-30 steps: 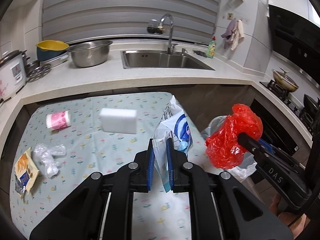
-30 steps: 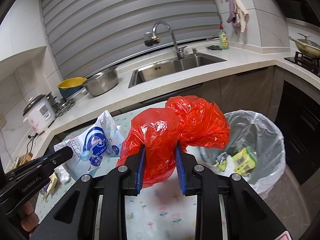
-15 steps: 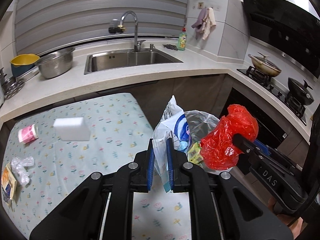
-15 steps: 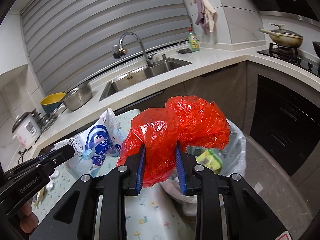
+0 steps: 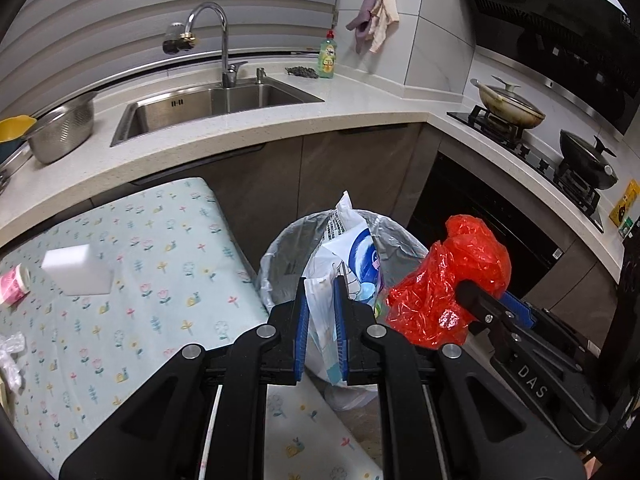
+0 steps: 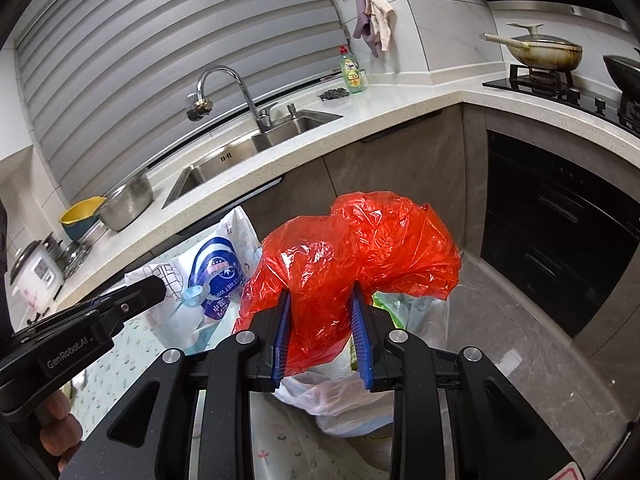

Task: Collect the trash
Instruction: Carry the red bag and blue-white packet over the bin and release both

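Note:
My left gripper (image 5: 321, 304) is shut on a white and blue wet-wipe packet (image 5: 352, 256) and holds it over the open trash bin (image 5: 280, 256) lined with a clear bag. My right gripper (image 6: 322, 320) is shut on a crumpled red plastic bag (image 6: 360, 248), held above the same bin's liner (image 6: 336, 396). The red bag (image 5: 452, 280) and right gripper show at the right of the left wrist view; the packet (image 6: 216, 276) and left gripper (image 6: 152, 292) show at the left of the right wrist view.
A floral-cloth table (image 5: 132, 280) lies left of the bin, with a white sponge block (image 5: 78, 270), a pink roll (image 5: 14, 288) and crumpled clear plastic (image 5: 10, 356). Behind are the counter with a sink (image 5: 208, 108), a colander (image 5: 64, 128) and a stove with pans (image 5: 508, 108).
Both grippers have swung right from over the table to above the trash bin, each still holding its item. The table items have slid to the left of the view.

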### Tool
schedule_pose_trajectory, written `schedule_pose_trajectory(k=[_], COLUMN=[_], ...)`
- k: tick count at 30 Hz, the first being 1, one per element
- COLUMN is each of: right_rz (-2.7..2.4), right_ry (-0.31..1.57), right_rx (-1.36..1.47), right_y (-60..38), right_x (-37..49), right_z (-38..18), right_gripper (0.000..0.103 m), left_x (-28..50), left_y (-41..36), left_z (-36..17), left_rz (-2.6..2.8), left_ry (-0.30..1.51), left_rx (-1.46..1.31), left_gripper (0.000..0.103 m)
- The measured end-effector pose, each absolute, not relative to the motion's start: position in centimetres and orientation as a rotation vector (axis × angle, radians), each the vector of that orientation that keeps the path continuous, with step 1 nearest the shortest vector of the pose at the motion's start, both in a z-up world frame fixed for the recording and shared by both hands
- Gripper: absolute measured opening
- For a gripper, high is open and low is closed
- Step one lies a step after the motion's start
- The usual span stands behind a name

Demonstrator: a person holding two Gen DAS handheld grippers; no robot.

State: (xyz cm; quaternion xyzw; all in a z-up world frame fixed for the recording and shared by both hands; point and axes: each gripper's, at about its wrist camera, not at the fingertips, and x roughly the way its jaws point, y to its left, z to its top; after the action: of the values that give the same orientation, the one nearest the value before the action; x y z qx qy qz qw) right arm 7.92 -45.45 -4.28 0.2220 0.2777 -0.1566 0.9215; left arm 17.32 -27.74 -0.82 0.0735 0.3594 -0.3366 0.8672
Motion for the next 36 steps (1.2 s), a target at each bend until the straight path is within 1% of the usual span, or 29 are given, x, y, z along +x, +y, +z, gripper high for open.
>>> schedule_pose_trajectory(k=[8,18,20,21,22,23,24,25,26,29,31,36], right_rz=[-0.339,-0.32,-0.314,-0.312,-0.311,-0.308,-0.307,-0.306,-0.306,-0.299,-0.3,-0.299], right_ry=[0.588,0.612,0.613,0.612,0.609,0.608,0.61,0.608,0.606,0.603,0.599,0.601], right_rx=[0.479,0.48,0.478,0.477,0.476,0.475,0.473,0.469,0.465,0.453,0.449,0.447], right_y=[-47.2,-47.7,-47.6,-47.6,-47.6,-47.5,-47.4,-47.2,-47.0,-46.6,-46.3,-45.8], right_x=[8.4,10.6,11.0,11.3,11.4,11.6,11.9,12.1,12.3,12.7,12.8,12.8], right_z=[-6.0,-7.1,-7.2,-7.2,-7.2,-7.2,-7.2,-7.2,-7.2,-7.0,-6.9,-6.6], right_gripper=[0.026,0.026,0.029,0.03,0.03,0.033,0.034,0.037,0.043,0.051,0.054,0.055], left_x=[18.4,19.5,19.7,19.8,20.0,20.0,20.1,20.2,20.2,20.4,20.5,20.8], left_y=[-30.4,-31.3,-31.1,-31.0,-30.9,-30.7,-30.5,-30.4,-30.2,-29.7,-29.3,-28.1], left_z=[-2.4,-3.6,-3.8,-3.8,-3.8,-3.8,-3.7,-3.6,-3.6,-3.4,-3.2,-2.8], left_rz=[-0.716,-0.689,-0.677,-0.67,-0.662,-0.655,-0.646,-0.641,-0.638,-0.621,-0.605,-0.588], left_ry=[0.787,0.812,0.814,0.813,0.811,0.806,0.799,0.793,0.789,0.78,0.773,0.763], left_rx=[0.17,0.175,0.177,0.178,0.176,0.173,0.17,0.169,0.169,0.166,0.159,0.14], left_gripper=[0.012,0.019,0.021,0.024,0.032,0.036,0.042,0.046,0.048,0.053,0.064,0.064])
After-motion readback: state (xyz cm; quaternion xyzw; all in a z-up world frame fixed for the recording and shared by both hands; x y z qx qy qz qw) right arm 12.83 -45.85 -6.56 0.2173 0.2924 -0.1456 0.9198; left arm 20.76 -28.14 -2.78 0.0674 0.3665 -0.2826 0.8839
